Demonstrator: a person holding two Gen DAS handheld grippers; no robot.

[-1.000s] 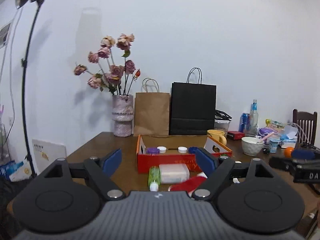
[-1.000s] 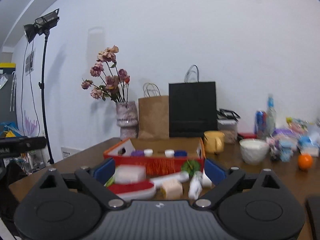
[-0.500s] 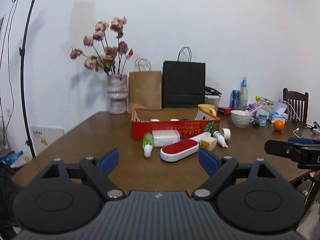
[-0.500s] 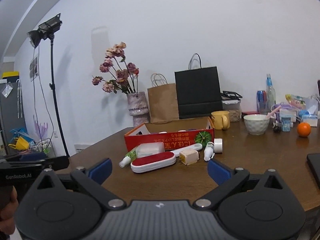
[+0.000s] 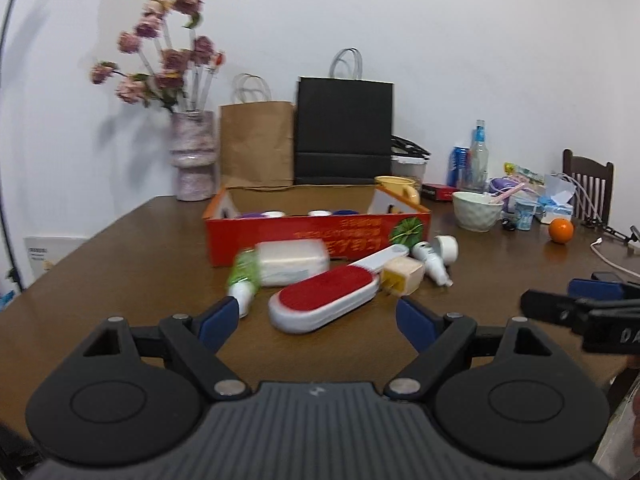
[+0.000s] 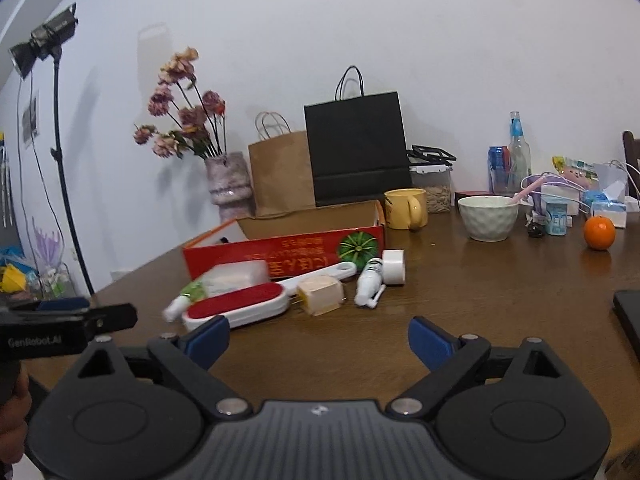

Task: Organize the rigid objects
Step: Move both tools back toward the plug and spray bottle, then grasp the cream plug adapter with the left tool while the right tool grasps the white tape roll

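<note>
Box (image 5: pixel 316 236) caps visible from left wrist only, light stand (image 6: pixel 60 128) from right

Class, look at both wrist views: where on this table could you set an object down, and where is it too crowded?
Bare table lies between the white bottle and the orange, and before the lint brush toward both open grippers. Crowded: the cluster against the red box, and the far right around the white bowl.
</note>
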